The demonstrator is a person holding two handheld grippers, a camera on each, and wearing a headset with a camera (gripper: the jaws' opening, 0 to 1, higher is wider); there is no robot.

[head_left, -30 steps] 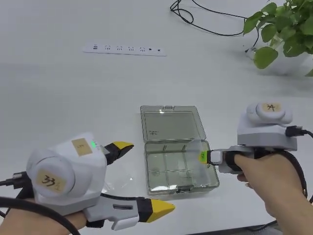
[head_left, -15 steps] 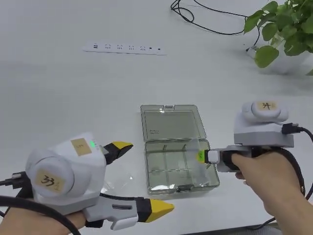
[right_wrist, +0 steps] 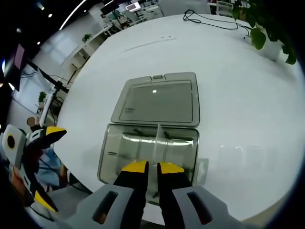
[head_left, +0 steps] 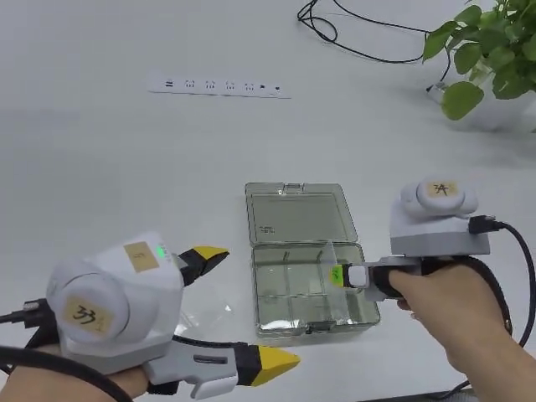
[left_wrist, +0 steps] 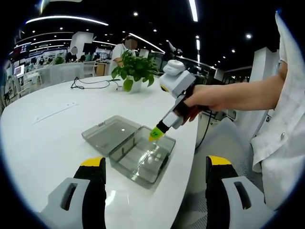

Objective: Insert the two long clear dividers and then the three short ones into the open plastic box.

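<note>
Compared with 1 second before, the right gripper (head_left: pixel 337 274) had been carried a little further in over the plastic box (head_left: pixel 310 328), from the box's right side. Its 2 yellow-tipped jaws were seen nearly pressed together, and a clear divider (head_left: pixel 329 258) was pinched between them and held upright over the right part of the box's tray. In the right gripper view, the right gripper (right_wrist: pixel 147 167) was pointed down at the box (right_wrist: pixel 107 152), and the divider (right_wrist: pixel 156 138) was seen edge-on as a thin line running from the jaws toward the hinge. Thin divider lines were seen inside the tray, but their number could not be told. The lid (head_left: pixel 297 213) was laid open flat behind the tray.

The left gripper (head_left: pixel 243 307) was held to the left of the box, clear of it, with its 2 jaws spread wide and nothing between them. Loose clear pieces (head_left: pixel 203 311) were faintly seen on the table (head_left: pixel 100 167) just left of the box. A power strip (head_left: pixel 219 85), a cable (head_left: pixel 360 38) and a plant (head_left: pixel 494 50) were placed well beyond the box.
</note>
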